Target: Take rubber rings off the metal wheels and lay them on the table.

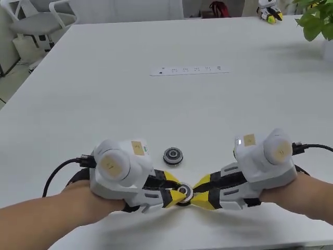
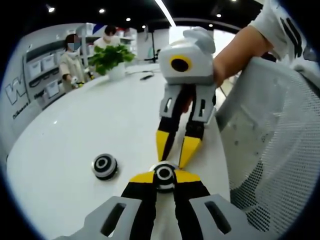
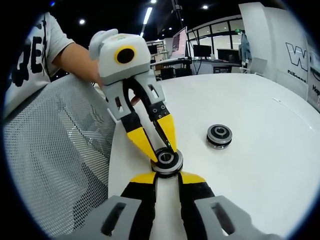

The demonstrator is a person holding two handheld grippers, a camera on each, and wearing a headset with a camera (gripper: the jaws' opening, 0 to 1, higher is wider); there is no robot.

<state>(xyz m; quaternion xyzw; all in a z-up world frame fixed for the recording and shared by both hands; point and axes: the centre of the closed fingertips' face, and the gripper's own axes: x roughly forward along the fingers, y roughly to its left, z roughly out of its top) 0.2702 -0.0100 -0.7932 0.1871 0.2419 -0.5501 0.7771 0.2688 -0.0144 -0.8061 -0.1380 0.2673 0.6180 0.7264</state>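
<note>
- The held wheel sits between the tips of both claws, low over the table, its black ring on.
- The left claw clamps it; the right claw pinches its rim from the opposite side.
- Risk, we judge: 2 opposed pulls could pop the wheel loose, and the table's near edge is close.
- 1 spare wheel lies just beyond the tips and a socket strip well beyond, with neither in the way.

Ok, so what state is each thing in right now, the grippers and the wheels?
Left gripper: shut on the near wheel.
Right gripper: tips at that wheel, grip unclear.
Near wheel: between both grippers' tips, near the table edge.
Far wheel: lying flat on the table, untouched.
</note>
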